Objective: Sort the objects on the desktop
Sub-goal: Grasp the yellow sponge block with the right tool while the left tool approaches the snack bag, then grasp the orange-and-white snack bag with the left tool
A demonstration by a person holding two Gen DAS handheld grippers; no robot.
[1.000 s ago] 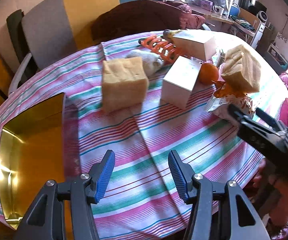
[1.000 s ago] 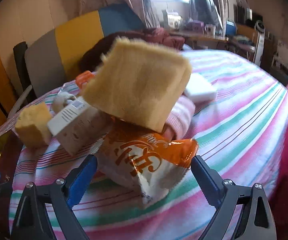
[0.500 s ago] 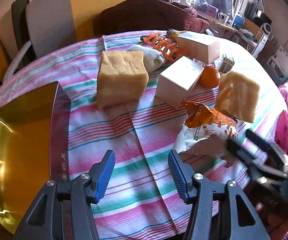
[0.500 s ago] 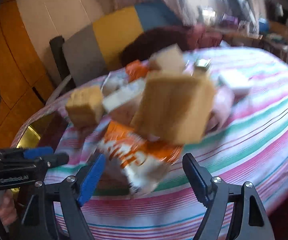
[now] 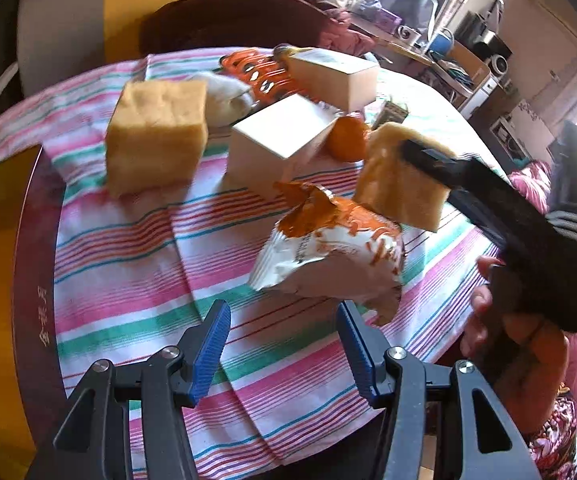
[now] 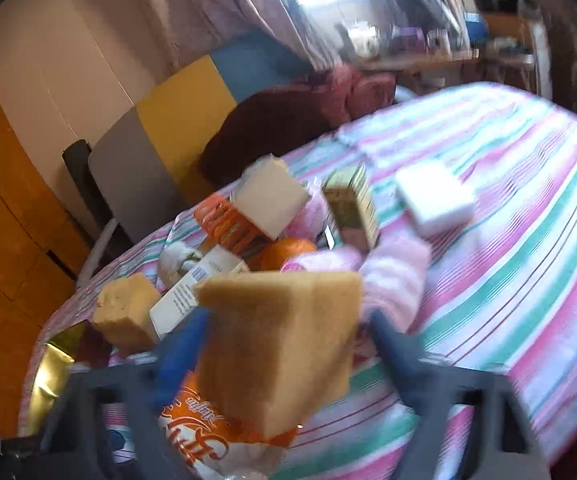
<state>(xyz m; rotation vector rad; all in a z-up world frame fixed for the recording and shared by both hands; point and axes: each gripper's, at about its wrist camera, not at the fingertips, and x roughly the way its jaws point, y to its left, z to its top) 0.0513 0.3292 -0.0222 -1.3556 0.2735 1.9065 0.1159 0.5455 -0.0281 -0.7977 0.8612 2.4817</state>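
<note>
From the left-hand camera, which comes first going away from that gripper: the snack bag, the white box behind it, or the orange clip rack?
1. Snack bag: just ahead of the left gripper, slightly right.
2. White box: mid-table, behind the bag.
3. Orange clip rack: far edge.

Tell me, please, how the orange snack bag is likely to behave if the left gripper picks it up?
The snack bag looks puffed and crinkled, so it would probably feel light and dent under the fingers. Its glossy film may slip. Its torn-looking top could flop or spill, and the sponge sits right above it.
</note>
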